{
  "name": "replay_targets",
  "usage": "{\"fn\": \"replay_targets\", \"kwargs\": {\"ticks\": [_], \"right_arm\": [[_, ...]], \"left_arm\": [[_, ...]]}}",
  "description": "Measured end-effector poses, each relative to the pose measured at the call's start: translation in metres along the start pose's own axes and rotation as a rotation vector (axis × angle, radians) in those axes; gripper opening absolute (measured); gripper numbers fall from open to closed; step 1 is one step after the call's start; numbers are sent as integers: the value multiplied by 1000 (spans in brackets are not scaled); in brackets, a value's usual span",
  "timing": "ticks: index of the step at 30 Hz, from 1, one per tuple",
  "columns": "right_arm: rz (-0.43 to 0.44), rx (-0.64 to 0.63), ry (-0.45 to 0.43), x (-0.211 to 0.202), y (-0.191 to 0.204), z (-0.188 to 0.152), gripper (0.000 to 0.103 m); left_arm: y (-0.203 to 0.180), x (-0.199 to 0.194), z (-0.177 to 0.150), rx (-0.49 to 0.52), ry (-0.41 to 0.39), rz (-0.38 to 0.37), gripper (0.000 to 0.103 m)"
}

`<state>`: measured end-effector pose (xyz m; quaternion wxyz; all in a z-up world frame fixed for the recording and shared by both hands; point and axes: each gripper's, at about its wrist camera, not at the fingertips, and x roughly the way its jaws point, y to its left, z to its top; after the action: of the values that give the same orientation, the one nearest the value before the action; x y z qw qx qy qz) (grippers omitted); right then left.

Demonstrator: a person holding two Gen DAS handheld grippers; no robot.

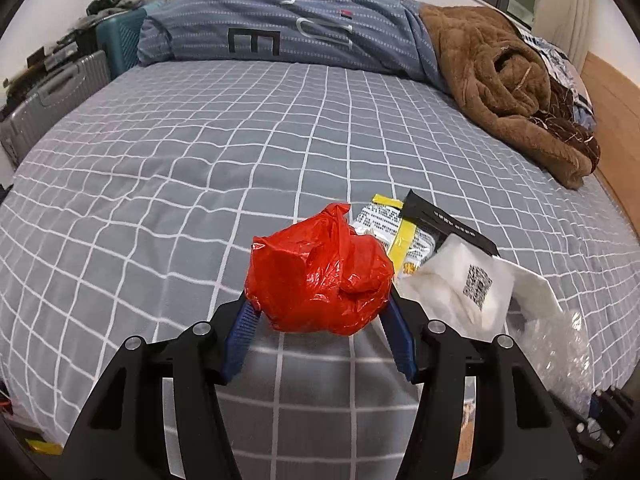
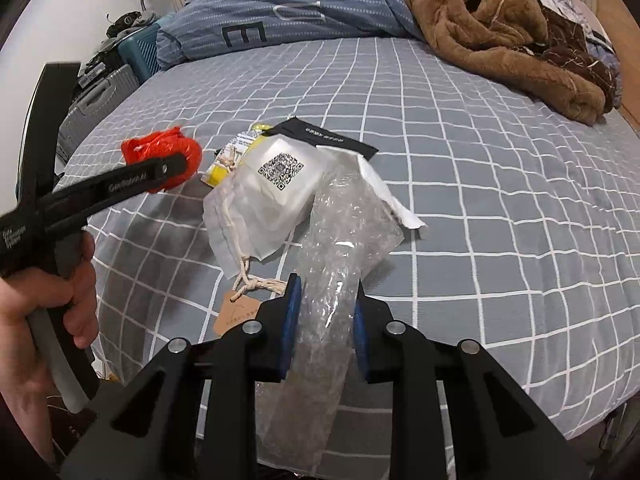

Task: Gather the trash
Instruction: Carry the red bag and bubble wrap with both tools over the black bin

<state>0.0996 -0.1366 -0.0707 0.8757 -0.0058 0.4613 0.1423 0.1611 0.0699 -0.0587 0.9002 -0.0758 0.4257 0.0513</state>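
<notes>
Squarely between clamped pads: red bag [image 1: 318, 276].

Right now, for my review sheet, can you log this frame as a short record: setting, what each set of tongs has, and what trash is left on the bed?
setting: bed with grey white-checked sheet
left tongs: shut on crumpled red plastic bag
right tongs: shut on clear bubble wrap strip
left on bed: white drawstring pouch with QR code, yellow-and-white printed packet, black flat packet
background: brown fleece blanket, blue-grey duvet
</notes>
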Motion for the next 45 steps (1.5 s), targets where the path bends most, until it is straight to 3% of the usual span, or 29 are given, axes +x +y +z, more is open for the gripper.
{"fn": "replay_targets", "kwargs": {"ticks": [11,20,45], "right_arm": [[-24,16,-28,-21,-10,-4,23],[-32,31,-49,-34,-17,-13,23],[-96,52,-96,-92,-26,-65,23]], "left_arm": [[-3,-32,-24,36,19,-2,57],[-3,-55,-52,10,33,-12,57],[-11,-129,-107,63,-1,-63,57]]}}
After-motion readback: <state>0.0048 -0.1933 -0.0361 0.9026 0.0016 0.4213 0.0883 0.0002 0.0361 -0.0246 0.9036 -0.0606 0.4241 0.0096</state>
